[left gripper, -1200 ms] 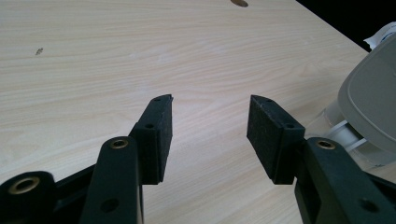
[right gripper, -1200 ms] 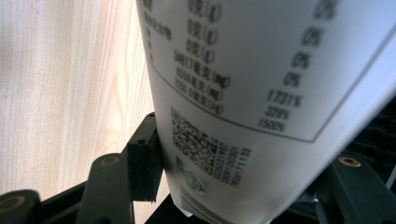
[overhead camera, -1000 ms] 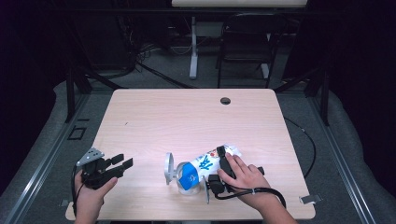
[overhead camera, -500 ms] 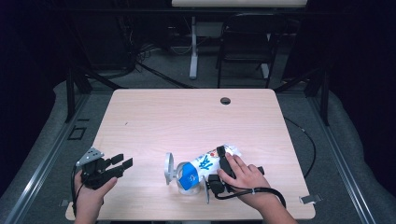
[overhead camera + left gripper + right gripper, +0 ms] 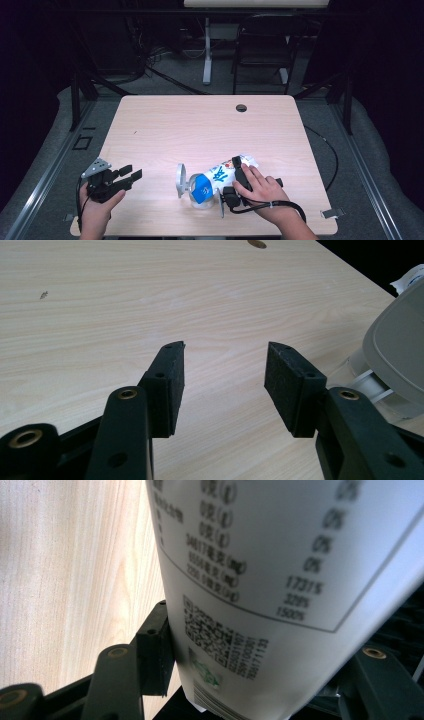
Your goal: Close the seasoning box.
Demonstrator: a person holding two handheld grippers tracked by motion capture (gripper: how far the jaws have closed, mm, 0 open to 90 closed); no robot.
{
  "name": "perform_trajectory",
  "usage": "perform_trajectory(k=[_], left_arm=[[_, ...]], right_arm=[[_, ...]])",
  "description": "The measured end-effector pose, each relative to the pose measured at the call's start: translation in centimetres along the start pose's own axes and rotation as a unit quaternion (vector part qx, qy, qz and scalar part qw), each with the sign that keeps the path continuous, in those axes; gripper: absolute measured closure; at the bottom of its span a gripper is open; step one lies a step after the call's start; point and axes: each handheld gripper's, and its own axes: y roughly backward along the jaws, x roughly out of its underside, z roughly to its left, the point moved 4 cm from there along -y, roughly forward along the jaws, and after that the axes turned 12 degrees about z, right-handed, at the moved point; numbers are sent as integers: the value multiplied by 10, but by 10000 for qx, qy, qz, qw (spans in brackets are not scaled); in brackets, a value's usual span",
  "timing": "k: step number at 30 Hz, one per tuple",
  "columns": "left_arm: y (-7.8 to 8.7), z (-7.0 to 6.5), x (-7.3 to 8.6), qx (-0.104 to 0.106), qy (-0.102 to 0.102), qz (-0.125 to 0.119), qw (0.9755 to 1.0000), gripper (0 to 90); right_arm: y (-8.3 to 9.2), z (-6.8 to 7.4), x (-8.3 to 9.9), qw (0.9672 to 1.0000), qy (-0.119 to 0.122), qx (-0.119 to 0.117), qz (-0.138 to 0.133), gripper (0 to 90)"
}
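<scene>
My right tongs [image 5: 235,176] were clamped around a white and blue pouch [image 5: 216,179] lying on its side at the near middle of the table [image 5: 200,125], the left pad [image 5: 155,655] pressed against its printed side. A grey cap [image 5: 180,180] sat at the pouch's left end. My left tongs [image 5: 129,176] rested at the near left corner, jaws apart, nothing between them, well apart from the pouch

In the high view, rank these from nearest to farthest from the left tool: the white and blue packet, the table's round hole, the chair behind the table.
1. White and blue packet, lying to its right.
2. Round hole, near the table's far edge.
3. Chair, on the floor beyond the table.
</scene>
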Motion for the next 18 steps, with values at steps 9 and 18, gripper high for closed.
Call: perform_trajectory(k=[9,18], left_arm=[[0,0,0,1,1,0,10000,508],[0,0,0,5,1,-13,10000,509]], right_arm=[[0,0,0,10000,17,3,-4,413],[0,-1,0,10000,39,19,0,413]])
